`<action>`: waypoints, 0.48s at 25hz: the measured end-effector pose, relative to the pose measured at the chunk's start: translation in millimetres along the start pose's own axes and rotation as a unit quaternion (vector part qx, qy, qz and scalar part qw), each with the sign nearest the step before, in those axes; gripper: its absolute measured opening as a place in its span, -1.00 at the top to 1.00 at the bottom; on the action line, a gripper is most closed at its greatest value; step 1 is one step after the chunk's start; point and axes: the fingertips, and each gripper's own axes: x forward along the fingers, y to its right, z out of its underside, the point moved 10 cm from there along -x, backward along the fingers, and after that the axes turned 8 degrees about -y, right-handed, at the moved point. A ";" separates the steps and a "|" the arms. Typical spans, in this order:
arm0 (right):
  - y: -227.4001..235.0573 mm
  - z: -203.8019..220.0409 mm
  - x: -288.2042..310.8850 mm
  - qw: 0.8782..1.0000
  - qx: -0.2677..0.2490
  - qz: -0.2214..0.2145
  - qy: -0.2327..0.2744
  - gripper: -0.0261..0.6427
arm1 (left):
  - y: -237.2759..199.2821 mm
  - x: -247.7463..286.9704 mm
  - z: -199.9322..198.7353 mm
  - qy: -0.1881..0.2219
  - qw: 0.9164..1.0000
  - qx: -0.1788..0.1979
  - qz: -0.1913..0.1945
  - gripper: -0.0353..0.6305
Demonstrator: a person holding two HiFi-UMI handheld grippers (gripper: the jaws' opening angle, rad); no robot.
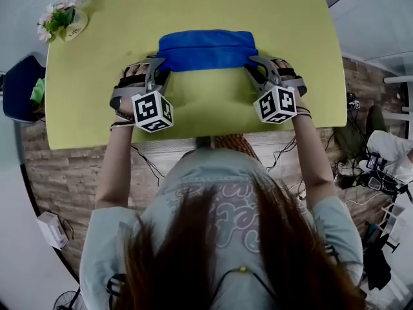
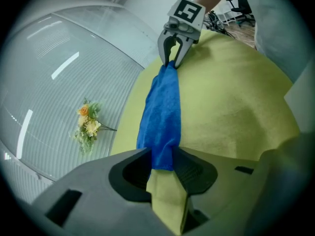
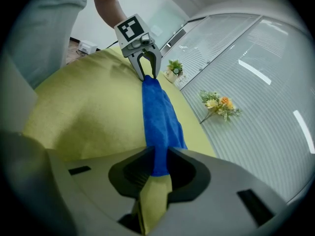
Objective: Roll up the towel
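A blue towel (image 1: 206, 49) lies folded in a wide band across the yellow-green table (image 1: 193, 115). My left gripper (image 1: 158, 66) is at its near left corner and my right gripper (image 1: 255, 63) at its near right corner. In the left gripper view the towel (image 2: 161, 107) runs from my left gripper (image 2: 162, 163), shut on its end, to the right gripper (image 2: 173, 58) at the far end. In the right gripper view my right gripper (image 3: 158, 168) is shut on the towel (image 3: 158, 117), with the left gripper (image 3: 146, 72) on the other end.
A small bunch of flowers (image 1: 61, 19) lies at the table's far left corner. It also shows in the left gripper view as flowers (image 2: 87, 124). A blue chair (image 1: 19, 86) stands left of the table. The table's near edge (image 1: 193, 137) is just behind the grippers.
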 end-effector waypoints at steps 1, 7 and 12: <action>-0.2 1.1 0.7 1.000 0.008 -0.006 0.004 0.75 | 2.8 0.9 -0.6 0.001 1.000 0.006 0.003 0.56; 5.4 7.3 4.3 0.998 0.038 -0.039 0.022 0.86 | 8.6 4.9 -2.9 0.004 1.000 0.007 0.015 0.82; 10.4 10.0 4.9 0.995 0.058 -0.067 0.038 0.83 | -0.4 6.7 0.0 0.005 0.997 -0.040 0.068 0.83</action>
